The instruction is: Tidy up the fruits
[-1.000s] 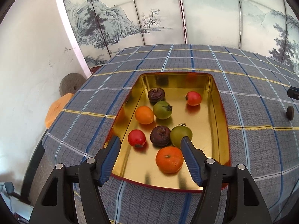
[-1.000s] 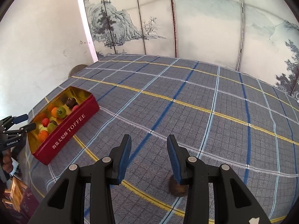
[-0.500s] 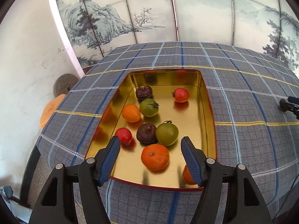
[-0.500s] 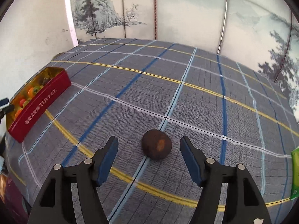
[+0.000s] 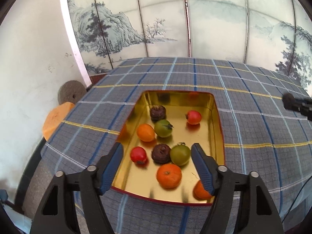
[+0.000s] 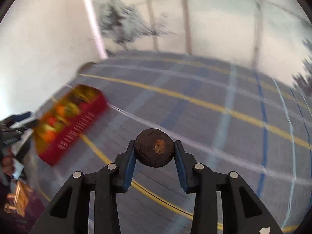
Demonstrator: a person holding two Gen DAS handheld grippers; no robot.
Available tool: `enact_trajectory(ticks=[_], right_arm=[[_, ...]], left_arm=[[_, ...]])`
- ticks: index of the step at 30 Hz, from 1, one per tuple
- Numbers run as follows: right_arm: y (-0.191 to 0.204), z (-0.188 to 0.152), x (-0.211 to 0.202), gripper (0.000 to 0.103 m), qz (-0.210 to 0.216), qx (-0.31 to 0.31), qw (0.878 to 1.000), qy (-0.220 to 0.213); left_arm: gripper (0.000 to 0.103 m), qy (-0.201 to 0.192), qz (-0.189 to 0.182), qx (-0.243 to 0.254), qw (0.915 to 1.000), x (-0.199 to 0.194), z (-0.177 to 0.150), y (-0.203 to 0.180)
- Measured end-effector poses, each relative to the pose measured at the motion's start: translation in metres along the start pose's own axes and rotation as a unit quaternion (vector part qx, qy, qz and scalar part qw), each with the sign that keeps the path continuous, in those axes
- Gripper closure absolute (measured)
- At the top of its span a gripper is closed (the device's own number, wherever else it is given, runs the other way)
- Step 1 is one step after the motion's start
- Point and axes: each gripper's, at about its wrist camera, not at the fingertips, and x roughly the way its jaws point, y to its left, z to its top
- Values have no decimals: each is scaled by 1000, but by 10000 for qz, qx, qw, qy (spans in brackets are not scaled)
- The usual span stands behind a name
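Right wrist, claw (image 6: 154, 152) gripping round, dark brown wrinkled fruit (image 6: 154, 150)

We see a table (image 5: 243, 105) under a blue-grey plaid cloth (image 5: 175, 74) with yellow stripes. Beyond its far edge stands a folding screen (image 5: 214, 25) painted with ink mountains and pines. A white wall (image 5: 29, 68) rises at left, daylit; an orange stool (image 5: 55, 118) sits near it.

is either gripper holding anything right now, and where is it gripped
The right gripper holds a dark brown round fruit, pinched across its left and right sides between the blue pads. The left gripper is open above the tin, holding nothing.
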Motion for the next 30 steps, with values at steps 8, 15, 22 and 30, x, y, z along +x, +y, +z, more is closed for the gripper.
enact_trajectory(ticks=[8, 15, 22, 30], right_arm=[[91, 58, 52, 68, 939, -514, 9943, 39], [126, 63, 109, 68, 1109, -503, 9916, 437], [144, 66, 137, 67, 1167, -413, 9903, 626], [157, 70, 134, 56, 1117, -421, 9917, 484]], left_arm=[[18, -166, 251, -37, 9995, -7, 5, 19], [12, -362, 303, -117, 9988, -13, 2, 35], [3, -701, 320, -122, 9969, -27, 2, 41], [1, -956, 290, -103, 9949, -44, 6, 41]])
